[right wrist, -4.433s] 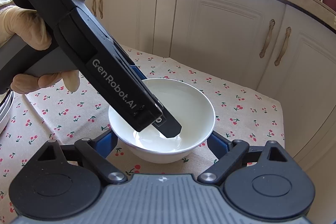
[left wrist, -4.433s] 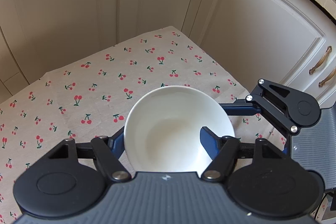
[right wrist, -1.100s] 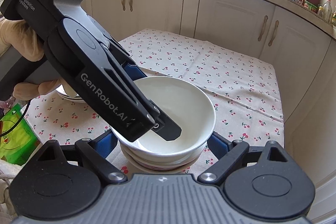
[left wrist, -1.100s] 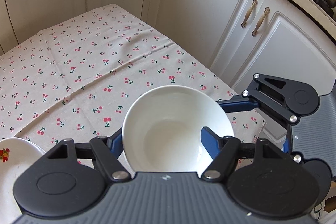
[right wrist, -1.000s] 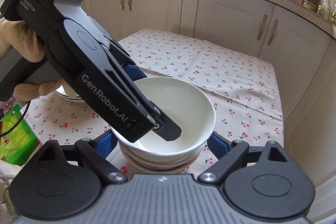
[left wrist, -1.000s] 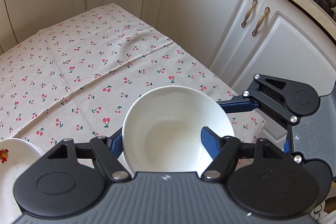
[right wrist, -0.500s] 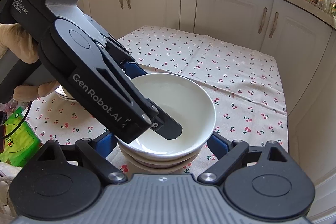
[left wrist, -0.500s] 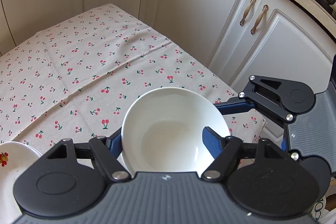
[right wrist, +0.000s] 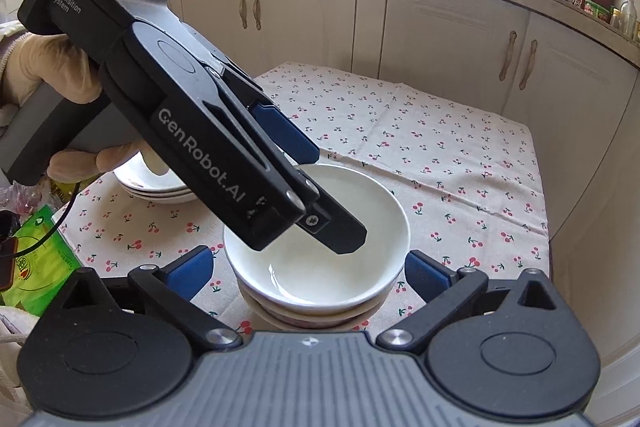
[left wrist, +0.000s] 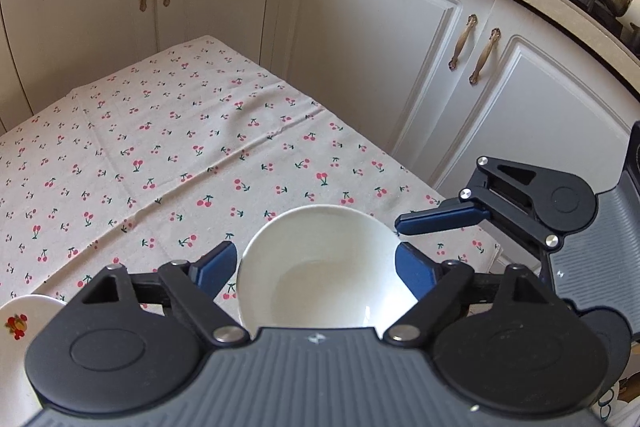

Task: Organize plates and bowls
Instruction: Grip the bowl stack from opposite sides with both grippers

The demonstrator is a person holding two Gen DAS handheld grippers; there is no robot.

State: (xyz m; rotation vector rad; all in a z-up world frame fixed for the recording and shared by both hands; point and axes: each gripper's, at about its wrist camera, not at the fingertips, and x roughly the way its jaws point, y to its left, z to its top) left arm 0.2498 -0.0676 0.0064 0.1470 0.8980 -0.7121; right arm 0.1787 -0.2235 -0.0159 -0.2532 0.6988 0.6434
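a: where is the white bowl [right wrist: 320, 239] seen?
b: nested on a stack of bowls [right wrist: 316, 315] on the cherry tablecloth [left wrist: 160, 155].
a: and the grippers?
b: the left gripper [left wrist: 316, 265] is spread wide around the bowl, one finger inside it; the right gripper [right wrist: 308, 273] is held apart, flanking the stack.

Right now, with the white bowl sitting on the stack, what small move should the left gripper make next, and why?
Probably lift the left gripper straight up and clear. The white bowl sits nested on the bowl stack, and the jaws stand open, one finger inside the rim and one outside, so nothing is left to hold.
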